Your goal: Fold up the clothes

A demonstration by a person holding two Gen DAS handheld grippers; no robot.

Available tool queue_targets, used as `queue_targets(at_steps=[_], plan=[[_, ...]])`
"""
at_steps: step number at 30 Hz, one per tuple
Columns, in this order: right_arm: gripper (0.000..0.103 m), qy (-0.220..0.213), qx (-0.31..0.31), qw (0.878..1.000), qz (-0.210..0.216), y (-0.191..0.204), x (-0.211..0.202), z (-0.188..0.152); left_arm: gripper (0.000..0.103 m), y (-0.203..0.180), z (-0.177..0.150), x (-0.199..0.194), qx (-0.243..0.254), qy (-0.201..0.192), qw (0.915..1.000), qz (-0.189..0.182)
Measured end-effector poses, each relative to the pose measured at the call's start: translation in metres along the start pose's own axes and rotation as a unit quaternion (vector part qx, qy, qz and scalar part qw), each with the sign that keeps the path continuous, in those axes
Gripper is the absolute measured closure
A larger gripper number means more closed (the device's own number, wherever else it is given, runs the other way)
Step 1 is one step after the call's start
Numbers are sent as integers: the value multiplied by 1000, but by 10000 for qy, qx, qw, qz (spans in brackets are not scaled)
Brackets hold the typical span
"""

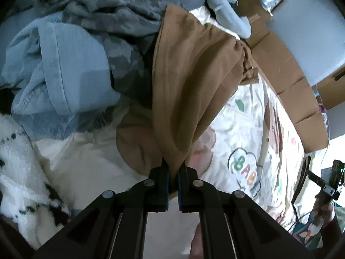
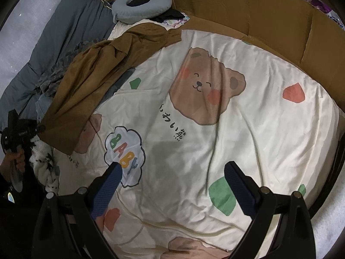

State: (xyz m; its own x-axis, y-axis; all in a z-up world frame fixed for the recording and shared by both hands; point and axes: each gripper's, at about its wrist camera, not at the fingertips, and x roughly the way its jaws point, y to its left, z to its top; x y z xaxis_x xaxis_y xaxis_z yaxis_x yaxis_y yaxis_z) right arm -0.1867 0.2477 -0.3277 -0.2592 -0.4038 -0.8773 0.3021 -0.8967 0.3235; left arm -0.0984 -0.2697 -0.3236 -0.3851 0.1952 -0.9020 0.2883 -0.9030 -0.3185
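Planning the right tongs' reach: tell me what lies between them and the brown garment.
Right wrist view: only bare bear-print quilt separates the open right tongs from the brown garment.

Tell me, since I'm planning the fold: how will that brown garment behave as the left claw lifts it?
Probably floppy: the brown garment hangs in long soft folds from the shut left claw. It looks fairly thick, so likely somewhat heavy and slow to swing. Its far end trails on the bear quilt and may drag rather than slide cleanly; the open right claw could steady it.
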Motion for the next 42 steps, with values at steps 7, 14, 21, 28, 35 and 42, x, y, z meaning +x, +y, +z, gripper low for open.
queue_targets(at_steps=[7, 14, 21, 28, 35, 42], plan=[[7, -99, 11, 9999, 81, 0, 1, 1, 95, 13, -10, 9, -320, 626, 9975, 109], [7, -180, 122, 9997, 65, -9, -3, -1, 55, 21, 7, -16, -464, 477, 9974, 285], [7, -194, 113, 9997, 83, -11, -2, -5, 52, -6, 52, -16, 10, 141, 9997, 202], [7, -253, 137, 9995, 140, -14, -3, -6, 52, -41, 104, -7, 560, -273, 9980, 37], [7, -147, 156, 9997, 87, -17, 2, -12, 52, -59, 151, 22, 920, -570, 9937, 278], [7, -85, 136, 9999, 65, -16, 6, -14, 30, -60, 197, 38, 1091, -831, 9891, 529]])
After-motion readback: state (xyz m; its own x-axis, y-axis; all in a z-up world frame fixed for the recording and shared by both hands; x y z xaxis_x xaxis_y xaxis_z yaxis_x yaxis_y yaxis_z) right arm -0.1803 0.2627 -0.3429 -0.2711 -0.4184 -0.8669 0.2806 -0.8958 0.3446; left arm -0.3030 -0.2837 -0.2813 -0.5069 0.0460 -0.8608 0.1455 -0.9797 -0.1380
